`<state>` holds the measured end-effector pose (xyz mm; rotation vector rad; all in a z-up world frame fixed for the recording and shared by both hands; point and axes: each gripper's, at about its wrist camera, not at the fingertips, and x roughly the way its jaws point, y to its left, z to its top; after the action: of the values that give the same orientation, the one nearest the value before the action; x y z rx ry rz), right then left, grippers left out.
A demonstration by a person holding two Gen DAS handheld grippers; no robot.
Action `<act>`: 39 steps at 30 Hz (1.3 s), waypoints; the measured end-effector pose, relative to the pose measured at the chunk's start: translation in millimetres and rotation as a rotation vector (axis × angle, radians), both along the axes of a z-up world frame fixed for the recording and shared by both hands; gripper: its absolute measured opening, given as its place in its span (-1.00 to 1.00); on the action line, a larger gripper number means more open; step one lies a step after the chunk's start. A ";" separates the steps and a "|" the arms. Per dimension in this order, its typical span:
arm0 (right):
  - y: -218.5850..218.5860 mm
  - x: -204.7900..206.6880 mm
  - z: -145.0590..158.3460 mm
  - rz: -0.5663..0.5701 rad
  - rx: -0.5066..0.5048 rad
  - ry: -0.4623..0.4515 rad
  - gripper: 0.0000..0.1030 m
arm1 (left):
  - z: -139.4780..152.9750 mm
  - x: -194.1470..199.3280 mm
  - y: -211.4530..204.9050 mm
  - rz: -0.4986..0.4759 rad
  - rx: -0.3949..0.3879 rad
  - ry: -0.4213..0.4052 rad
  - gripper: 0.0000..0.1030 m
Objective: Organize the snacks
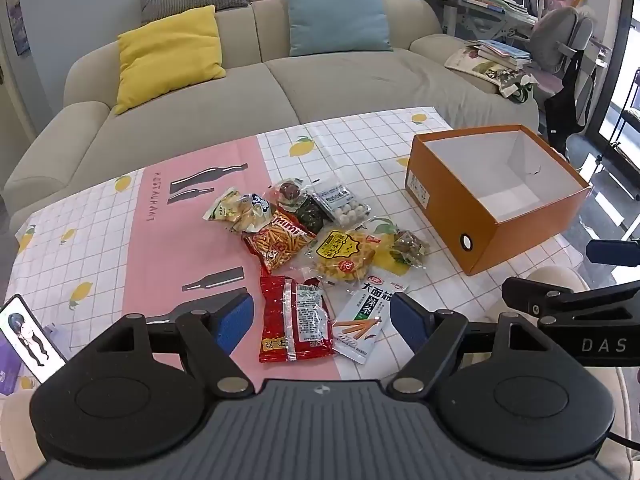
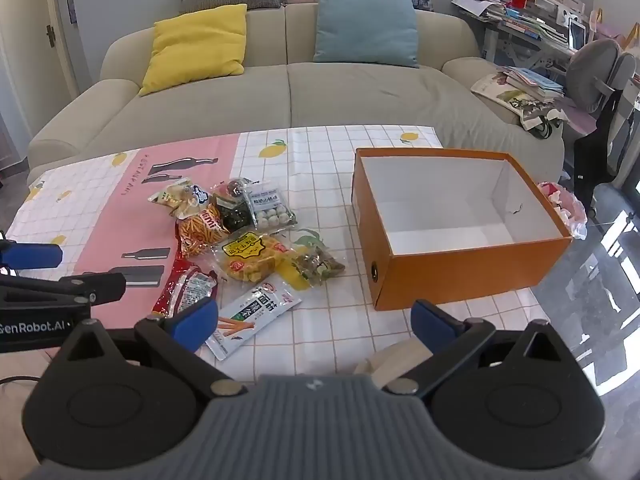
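snack packets heaped mid-table on the lemon-print cloth (image 1: 360,136): red packet (image 1: 294,318) nearest, white-green stick pouch (image 1: 362,320) just beside it, mimi fries bag (image 1: 280,242), yellow puffs bag (image 1: 344,258) and clear pack of white balls (image 1: 346,208) overlapping behind, several labels too small or crumpled to read, lower packets partly covered. orange box (image 2: 460,264), white inside, stands open to their right, its far corner hiding part of a pink bag. left gripper (image 1: 322,318) and right gripper (image 2: 316,320) both spread wide, nothing between the pads; phone (image 1: 28,338) cut off at the edge.
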<state>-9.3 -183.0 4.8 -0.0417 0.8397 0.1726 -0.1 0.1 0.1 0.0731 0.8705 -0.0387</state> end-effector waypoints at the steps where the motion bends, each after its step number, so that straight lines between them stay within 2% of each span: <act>1: 0.2 0.2 0.1 0.000 0.000 -0.002 0.94 | 0.0 0.1 0.1 0.000 -0.001 0.001 0.76; 39: 4.4 1.3 1.9 0.004 -0.025 -0.012 0.94 | 3.7 2.0 -2.0 0.003 -0.006 -0.001 0.76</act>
<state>-8.0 -178.6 6.7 -0.0678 0.8303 0.1654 1.9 -1.9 3.9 0.0664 0.8694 -0.0382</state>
